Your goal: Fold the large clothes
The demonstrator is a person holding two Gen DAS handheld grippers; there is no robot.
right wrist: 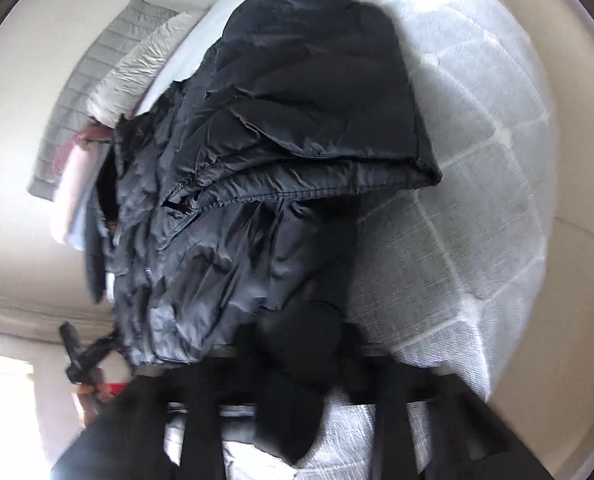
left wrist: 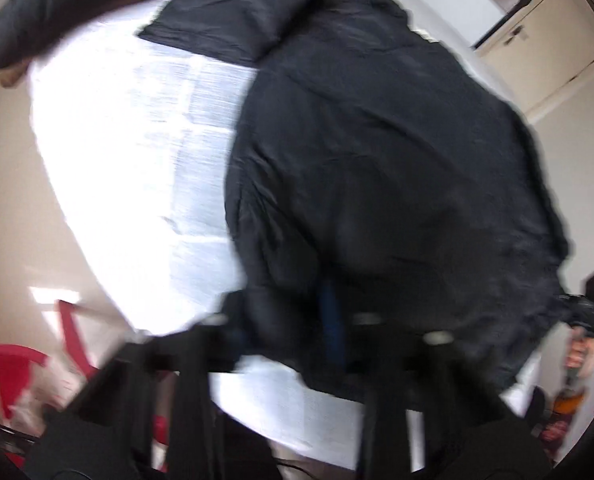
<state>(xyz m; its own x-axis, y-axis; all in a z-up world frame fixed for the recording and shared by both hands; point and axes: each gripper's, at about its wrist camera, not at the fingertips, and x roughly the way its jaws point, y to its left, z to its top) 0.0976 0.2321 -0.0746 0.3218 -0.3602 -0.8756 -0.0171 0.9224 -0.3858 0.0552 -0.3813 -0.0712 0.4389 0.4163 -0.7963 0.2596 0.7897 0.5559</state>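
Note:
A large black puffer jacket (left wrist: pixel 377 152) lies on a white quilted mattress (left wrist: pixel 137 168), partly lifted at its near edge. My left gripper (left wrist: pixel 297 320) is shut on the jacket's hem, black fabric bunched between its fingers. In the right wrist view the jacket (right wrist: pixel 277 140) is doubled over, one sleeve folded across the top. My right gripper (right wrist: pixel 297 344) is shut on a fold of the jacket's near edge. The right gripper also shows in the left wrist view (left wrist: pixel 589 316), pinching a corner of the jacket. The left gripper shows in the right wrist view (right wrist: pixel 85 360), holding the opposite corner.
The mattress (right wrist: pixel 477 200) fills the right of the right wrist view. A grey padded headboard (right wrist: pixel 97 80) and a white pillow (right wrist: pixel 137 68) are at the far end. A red chair (left wrist: pixel 13 372) stands at lower left. Cream cabinets (left wrist: pixel 537 52) stand beyond the bed.

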